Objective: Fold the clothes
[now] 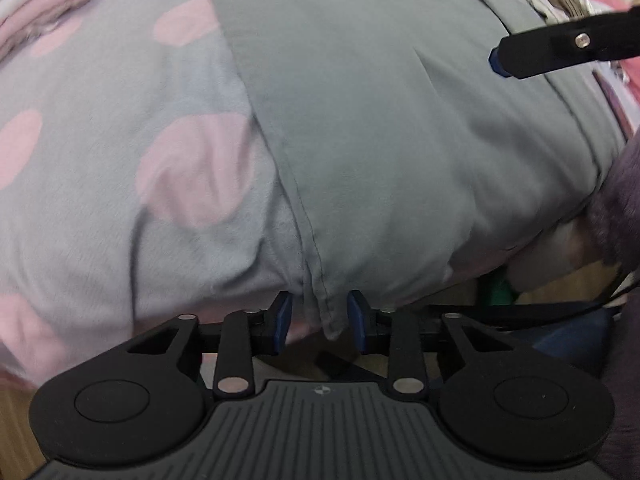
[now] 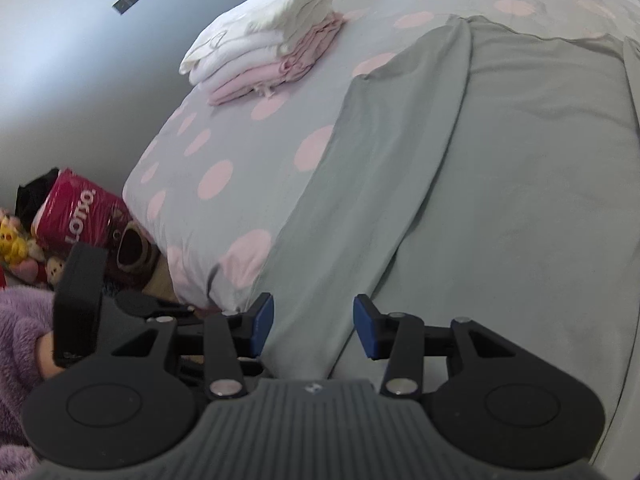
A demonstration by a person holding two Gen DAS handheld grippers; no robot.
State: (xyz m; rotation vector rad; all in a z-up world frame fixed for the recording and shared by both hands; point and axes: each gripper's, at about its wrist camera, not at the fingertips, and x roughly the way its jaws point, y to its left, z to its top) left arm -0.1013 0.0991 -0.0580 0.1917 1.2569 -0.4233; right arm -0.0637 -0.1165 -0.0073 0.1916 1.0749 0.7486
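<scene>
A plain grey garment (image 1: 380,120) lies spread flat on the bed, its near edge hanging over the mattress side. In the left wrist view a hemmed corner (image 1: 326,312) of it droops between the blue pads of my left gripper (image 1: 322,320). A small gap shows on each side, so the pads are not pressing. In the right wrist view my right gripper (image 2: 314,330) stands open over a folded-in strip (image 2: 380,180) of the same garment (image 2: 520,180), gripping nothing. One right fingertip (image 1: 500,60) shows above the cloth's far right.
The bed has a grey sheet with pink dots (image 2: 240,140). A stack of folded white and pink clothes (image 2: 264,40) sits at its far corner. A red package (image 2: 76,212) and plush toys (image 2: 16,240) lie on the floor beside the bed. A purple fleecy sleeve (image 2: 20,328) is at the left.
</scene>
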